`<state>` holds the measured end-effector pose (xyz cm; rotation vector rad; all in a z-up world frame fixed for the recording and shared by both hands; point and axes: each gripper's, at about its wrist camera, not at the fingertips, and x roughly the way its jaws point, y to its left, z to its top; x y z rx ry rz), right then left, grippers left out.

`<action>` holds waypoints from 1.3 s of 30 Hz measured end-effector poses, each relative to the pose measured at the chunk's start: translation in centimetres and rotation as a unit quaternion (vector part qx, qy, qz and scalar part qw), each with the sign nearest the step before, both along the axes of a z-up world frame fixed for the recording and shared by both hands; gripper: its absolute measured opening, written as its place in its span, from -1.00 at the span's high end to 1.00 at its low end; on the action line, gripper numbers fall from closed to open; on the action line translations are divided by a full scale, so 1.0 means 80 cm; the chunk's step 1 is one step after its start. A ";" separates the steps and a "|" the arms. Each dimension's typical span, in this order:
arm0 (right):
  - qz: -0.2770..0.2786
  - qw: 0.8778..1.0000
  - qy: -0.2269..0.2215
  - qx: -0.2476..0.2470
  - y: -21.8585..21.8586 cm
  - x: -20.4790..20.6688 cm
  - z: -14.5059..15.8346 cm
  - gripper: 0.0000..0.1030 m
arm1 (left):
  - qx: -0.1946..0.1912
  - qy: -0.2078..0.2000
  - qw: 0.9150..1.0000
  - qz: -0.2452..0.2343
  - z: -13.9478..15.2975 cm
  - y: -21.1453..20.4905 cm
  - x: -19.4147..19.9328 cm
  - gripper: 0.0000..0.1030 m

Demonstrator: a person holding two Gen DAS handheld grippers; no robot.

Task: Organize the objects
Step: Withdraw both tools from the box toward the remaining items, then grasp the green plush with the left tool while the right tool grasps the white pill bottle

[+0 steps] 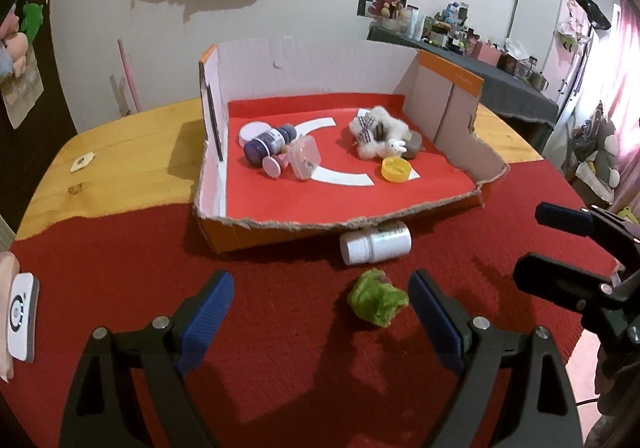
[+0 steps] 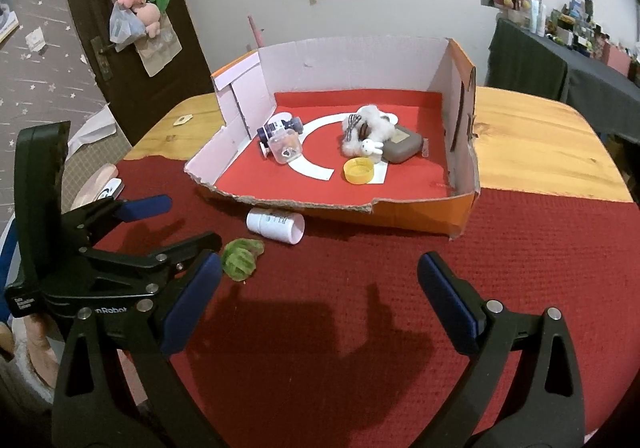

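The left gripper (image 1: 320, 304) stands wide open with nothing clamped; the green fuzzy toy (image 1: 376, 301) lies on the red cloth (image 1: 280, 348) between its blue pads, nearer the right-hand one, and whether that pad touches it cannot be told. The right gripper (image 2: 320, 296) is also spread wide and empty, over bare cloth

The wooden table (image 2: 532, 136) carries the cloth and, on it, a cut-down cardboard box (image 1: 452, 116) with torn front edge, orange outside, pale inner walls and a red floor with white curved shapes. On the box's left side lie a dark purple bottle (image 1: 268, 142) on its side, a clear pink-tinted case (image 1: 306, 158) leaning against it and two round pale lids (image 1: 254, 131). On the right side sits a white fluffy plush (image 1: 376, 130) with a checked ribbon, a tiny white rabbit figure (image 1: 397, 146) at its front, a grey-brown pouch (image 2: 402, 147) behind that, and a yellow cap (image 1: 396, 169) lying open side up

Outside the box, a white pill bottle (image 1: 376, 244) lies on its side against the front wall, its label too small to read. The green toy lies just in front of it, crumpled, its shape hard to make out

A white device (image 1: 22, 316) at the cloth's left edge is partly cut off
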<state>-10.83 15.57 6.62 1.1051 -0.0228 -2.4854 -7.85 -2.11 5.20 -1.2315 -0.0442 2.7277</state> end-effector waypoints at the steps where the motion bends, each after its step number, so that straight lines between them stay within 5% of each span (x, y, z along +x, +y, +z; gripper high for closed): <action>1: 0.000 1.000 -0.002 -0.001 0.000 0.000 -0.001 -0.92 | 0.001 -0.001 1.000 0.000 -0.002 0.001 0.001 -0.76; 8: 0.000 1.000 -0.011 -0.004 0.002 0.001 -0.008 -0.71 | 0.002 -0.009 1.000 -0.008 -0.011 0.011 0.006 -0.76; 24: -0.009 1.000 -0.028 -0.009 0.003 -0.015 -0.022 -0.71 | -0.023 -0.038 0.999 0.007 -0.050 0.028 -0.014 -0.76; 39: 0.008 0.999 -0.047 -0.006 -0.061 -0.047 -0.051 -0.71 | -0.017 -0.036 0.996 0.077 -0.048 -0.061 -0.015 -0.76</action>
